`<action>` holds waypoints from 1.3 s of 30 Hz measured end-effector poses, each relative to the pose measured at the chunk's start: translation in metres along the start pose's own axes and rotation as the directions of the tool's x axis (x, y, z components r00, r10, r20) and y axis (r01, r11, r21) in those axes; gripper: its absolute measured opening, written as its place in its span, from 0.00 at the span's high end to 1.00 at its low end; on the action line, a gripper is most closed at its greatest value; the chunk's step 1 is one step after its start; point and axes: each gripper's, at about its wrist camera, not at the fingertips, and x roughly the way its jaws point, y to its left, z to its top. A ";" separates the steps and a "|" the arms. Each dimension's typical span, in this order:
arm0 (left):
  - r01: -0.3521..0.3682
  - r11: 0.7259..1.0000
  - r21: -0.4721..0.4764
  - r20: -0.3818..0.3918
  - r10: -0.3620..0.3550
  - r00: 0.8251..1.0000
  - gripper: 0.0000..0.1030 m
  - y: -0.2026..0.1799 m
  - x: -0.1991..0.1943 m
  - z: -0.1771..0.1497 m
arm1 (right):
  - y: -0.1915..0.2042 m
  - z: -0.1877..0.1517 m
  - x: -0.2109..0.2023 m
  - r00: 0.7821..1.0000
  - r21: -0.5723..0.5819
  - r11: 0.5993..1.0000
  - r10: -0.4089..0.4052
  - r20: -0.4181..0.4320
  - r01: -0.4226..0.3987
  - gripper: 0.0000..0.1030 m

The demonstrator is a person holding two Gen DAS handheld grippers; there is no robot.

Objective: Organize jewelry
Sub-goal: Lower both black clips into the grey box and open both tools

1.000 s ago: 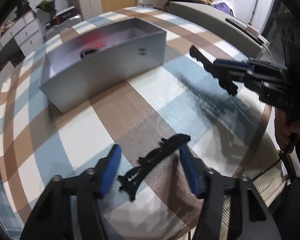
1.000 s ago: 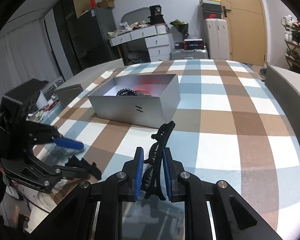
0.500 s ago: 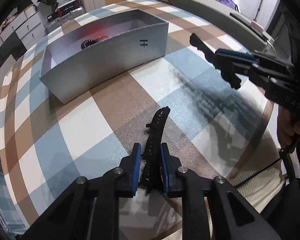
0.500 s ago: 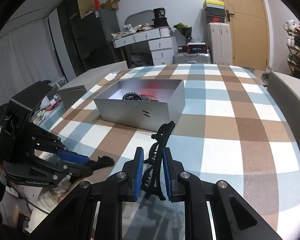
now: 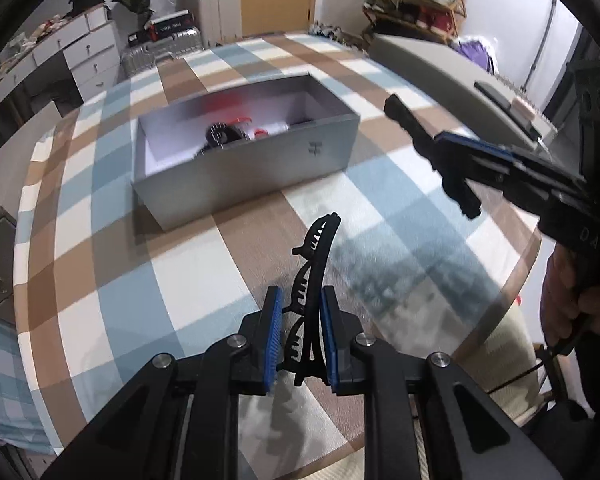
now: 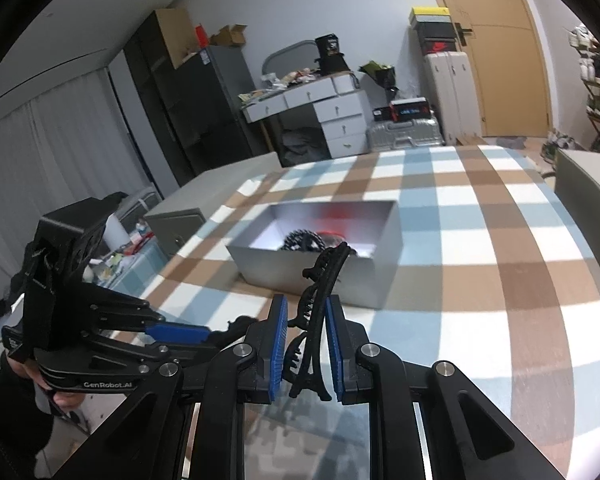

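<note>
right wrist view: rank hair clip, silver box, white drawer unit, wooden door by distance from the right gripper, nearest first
1. Hair clip: clamped in the right gripper, tip pointing up.
2. Silver box: just beyond, centre of the checked tablecloth.
3. White drawer unit: past the table's far edge, centre-left.
4. Wooden door: back wall, upper right; the farthest.

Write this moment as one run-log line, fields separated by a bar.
left gripper: shut on black hair clip | right gripper: shut on second black hair clip | grey box: open
</note>
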 end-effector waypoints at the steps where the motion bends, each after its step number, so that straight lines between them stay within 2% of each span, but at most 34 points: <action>1: 0.000 1.000 -0.005 0.017 0.000 1.000 0.86 0.001 -0.003 0.003 | 0.002 0.002 0.001 1.000 -0.006 1.000 0.003 0.002 -0.003 0.82; 8: -0.004 0.996 -0.090 0.131 0.016 0.991 0.86 0.025 -0.019 0.028 | 0.006 0.024 0.013 0.999 -0.032 0.999 0.040 0.027 -0.039 0.82; 12: -0.005 0.991 -0.131 0.167 0.028 0.985 0.86 0.038 -0.020 0.042 | 0.002 0.038 0.026 0.997 -0.023 0.997 0.069 0.034 -0.068 0.82; 18: -0.015 0.987 -0.158 0.190 0.045 0.981 0.86 0.052 -0.015 0.057 | -0.001 0.057 0.043 0.995 -0.041 0.995 0.093 0.042 -0.091 0.82; 29: -0.014 0.989 -0.146 0.238 0.049 0.970 0.86 0.059 -0.006 0.086 | -0.010 0.078 0.072 0.991 -0.051 0.991 0.128 0.031 -0.126 0.82; 39: 0.047 0.979 -0.198 0.245 0.003 0.969 0.86 0.075 0.014 0.091 | -0.022 0.079 0.091 0.993 -0.052 0.992 0.114 0.004 -0.114 0.82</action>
